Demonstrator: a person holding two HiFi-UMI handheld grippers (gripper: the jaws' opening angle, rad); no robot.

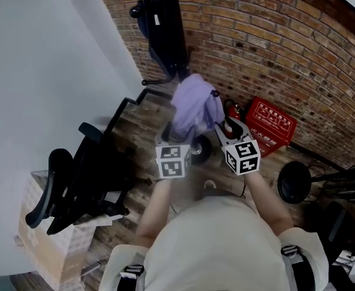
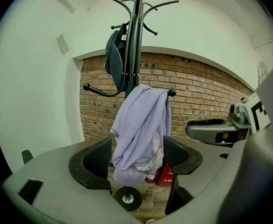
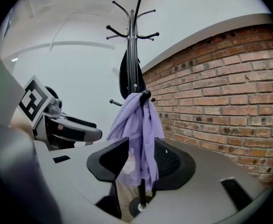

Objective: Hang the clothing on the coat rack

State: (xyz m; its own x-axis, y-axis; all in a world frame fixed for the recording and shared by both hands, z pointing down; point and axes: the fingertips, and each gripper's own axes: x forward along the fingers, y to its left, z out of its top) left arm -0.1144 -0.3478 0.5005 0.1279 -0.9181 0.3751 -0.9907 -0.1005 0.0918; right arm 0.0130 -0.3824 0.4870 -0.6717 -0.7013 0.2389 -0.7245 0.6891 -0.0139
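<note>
Clothing (image 2: 141,134) hangs framed between the wide, empty jaws of left gripper (image 2: 135,160) and right gripper (image 3: 139,160), untouched; it drapes from a lower hook of the coat rack (image 2: 135,41). Brick wall (image 3: 220,101) stands close behind; office chair (image 1: 74,180) crowds the left; red box (image 1: 268,123) sits right.

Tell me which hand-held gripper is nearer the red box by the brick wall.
Right. In the head view the right hand-held gripper is just left of the red box; the left hand-held gripper is farther left, past the hanging purple garment.
</note>
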